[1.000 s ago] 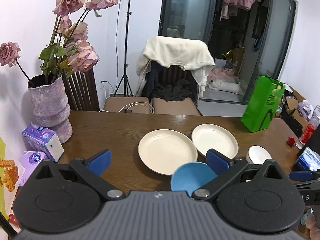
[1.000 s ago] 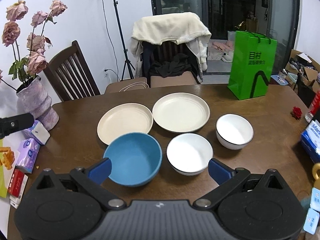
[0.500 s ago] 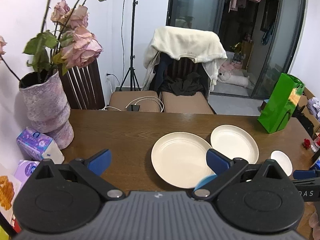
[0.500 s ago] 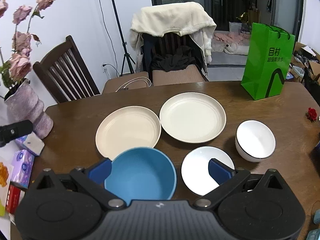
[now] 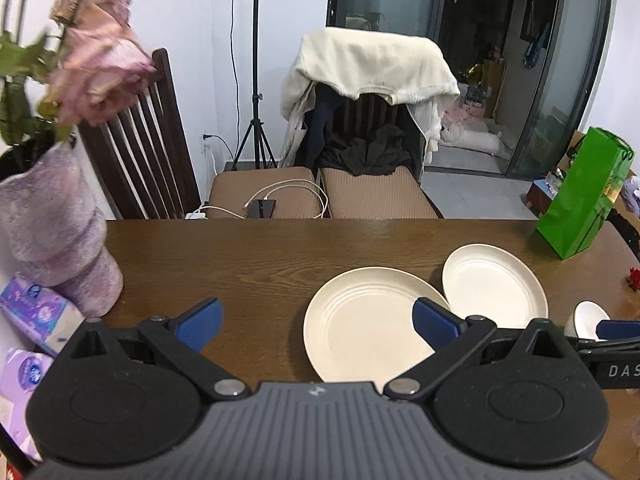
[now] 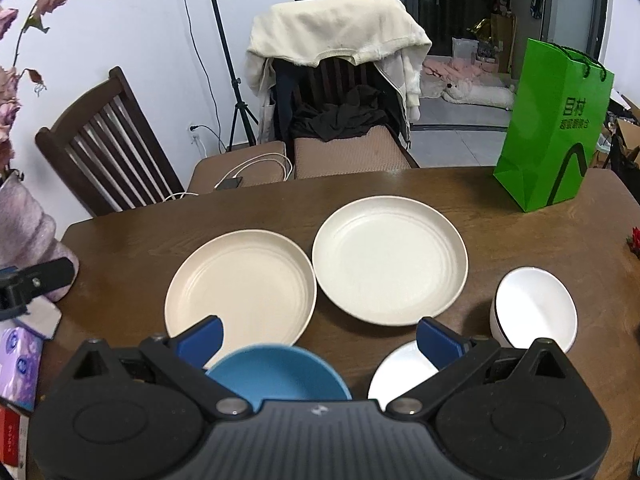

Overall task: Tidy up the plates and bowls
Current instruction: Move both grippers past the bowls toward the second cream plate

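Observation:
Two cream plates lie side by side on the wooden table [image 6: 400, 186]: the left plate [image 6: 240, 286] [image 5: 368, 324] and the right plate [image 6: 390, 264] [image 5: 494, 286]. A blue bowl [image 6: 280, 374] sits just under my right gripper [image 6: 319, 339], which is open and empty above it. A white bowl [image 6: 402, 372] is partly hidden by the right finger. A second white bowl [image 6: 534, 308] [image 5: 590, 316] stands further right. My left gripper [image 5: 316, 322] is open and empty, above the table left of the plates.
A purple vase with dried roses [image 5: 52, 216] and tissue packs [image 5: 36, 312] stand at the table's left edge. A green paper bag [image 6: 554, 132] stands at the back right. Two chairs [image 6: 340, 120] are behind the table.
Both grippers have moved forward over the table. The blue bowl has slid out of the left wrist view and lies lower in the right wrist view. Both stay open.

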The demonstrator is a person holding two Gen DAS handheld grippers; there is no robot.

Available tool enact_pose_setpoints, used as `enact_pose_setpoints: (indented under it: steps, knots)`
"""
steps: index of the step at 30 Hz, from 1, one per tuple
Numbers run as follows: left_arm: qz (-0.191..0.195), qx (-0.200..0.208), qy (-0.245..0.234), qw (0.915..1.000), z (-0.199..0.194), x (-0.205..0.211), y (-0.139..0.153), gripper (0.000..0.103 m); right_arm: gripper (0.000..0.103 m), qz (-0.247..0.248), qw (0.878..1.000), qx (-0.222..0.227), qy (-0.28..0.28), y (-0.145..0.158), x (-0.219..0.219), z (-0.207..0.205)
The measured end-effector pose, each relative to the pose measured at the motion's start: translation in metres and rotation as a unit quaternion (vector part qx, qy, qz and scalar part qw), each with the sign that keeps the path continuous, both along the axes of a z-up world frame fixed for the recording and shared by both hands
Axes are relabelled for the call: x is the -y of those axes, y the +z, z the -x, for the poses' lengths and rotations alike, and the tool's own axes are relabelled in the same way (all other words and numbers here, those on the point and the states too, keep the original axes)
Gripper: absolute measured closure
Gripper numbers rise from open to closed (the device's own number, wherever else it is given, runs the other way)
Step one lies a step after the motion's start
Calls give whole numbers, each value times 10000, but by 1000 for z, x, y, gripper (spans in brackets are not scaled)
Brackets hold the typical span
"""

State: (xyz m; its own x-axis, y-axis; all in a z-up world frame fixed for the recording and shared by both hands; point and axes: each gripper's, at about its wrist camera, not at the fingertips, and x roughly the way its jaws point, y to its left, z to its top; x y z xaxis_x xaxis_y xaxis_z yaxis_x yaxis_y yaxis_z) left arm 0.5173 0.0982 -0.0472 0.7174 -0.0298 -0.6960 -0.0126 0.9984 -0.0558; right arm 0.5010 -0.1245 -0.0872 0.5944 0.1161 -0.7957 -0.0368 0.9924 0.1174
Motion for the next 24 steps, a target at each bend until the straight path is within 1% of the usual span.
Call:
enact_pose_setpoints:
  steps: [9, 14, 16, 19, 24]
  knots:
    - [91, -150, -28, 9998, -37, 3, -33, 0, 0, 107, 9998, 98, 101, -15, -7, -33]
    - [60, -252, -47, 9997, -57, 0, -49, 0, 1, 113, 9999, 71, 30, -27, -7, -51]
    - [57, -325, -53, 9994, -66, -2, -58, 0, 3, 109, 9999, 15, 32, -33, -8, -57]
    - [31, -414, -38, 9991, -75, -5, -70, 0, 8, 47, 9999, -127, 1, -44, -8, -67]
    - [93, -590, 44, 9982, -86, -15, -90, 0, 13, -88, 9993, -363, 46, -65, -11, -77]
